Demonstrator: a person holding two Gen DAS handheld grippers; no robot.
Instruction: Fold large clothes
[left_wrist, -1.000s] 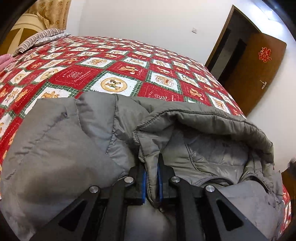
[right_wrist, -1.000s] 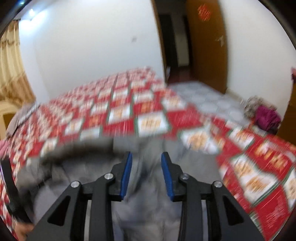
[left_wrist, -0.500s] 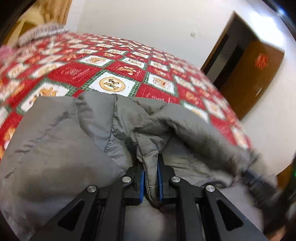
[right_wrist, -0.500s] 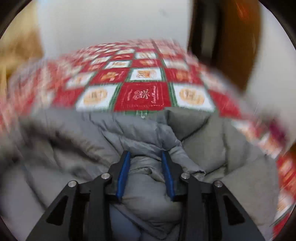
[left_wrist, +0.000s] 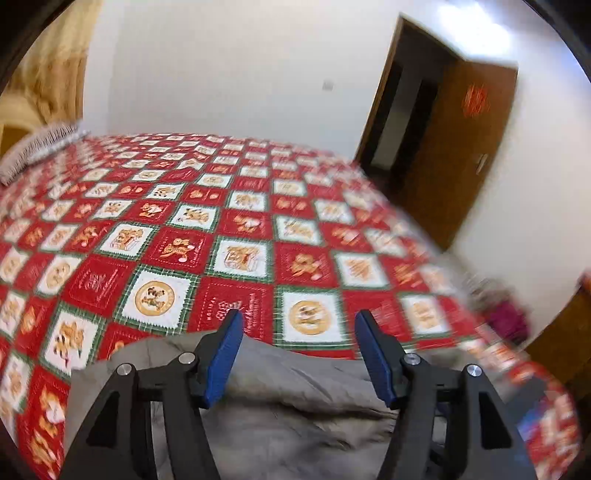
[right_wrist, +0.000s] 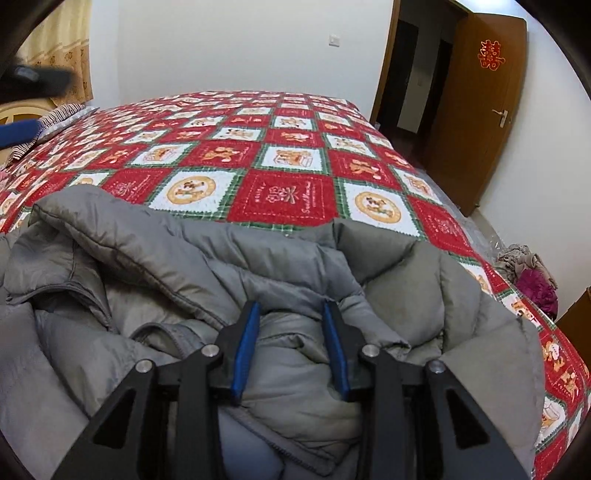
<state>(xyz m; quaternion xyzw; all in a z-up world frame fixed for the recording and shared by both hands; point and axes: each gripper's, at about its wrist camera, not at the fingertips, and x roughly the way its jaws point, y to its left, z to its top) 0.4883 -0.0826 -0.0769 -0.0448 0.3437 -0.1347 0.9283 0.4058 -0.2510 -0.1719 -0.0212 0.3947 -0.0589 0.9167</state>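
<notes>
The grey padded jacket (right_wrist: 192, 280) lies bunched at the near edge of the bed (right_wrist: 288, 147), on the red patterned quilt. The left gripper (left_wrist: 299, 354) has just been opening; its jaws stand spread above the fabric with nothing between them. The right gripper (right_wrist: 291, 343) pinches a thick roll of the jacket. Step in hand: regripping between folds. The next move likely calls for the left gripper to take a fresh edge. A heap of clothes (right_wrist: 532, 273) on the floor lies well apart; nothing obstructs.
</notes>
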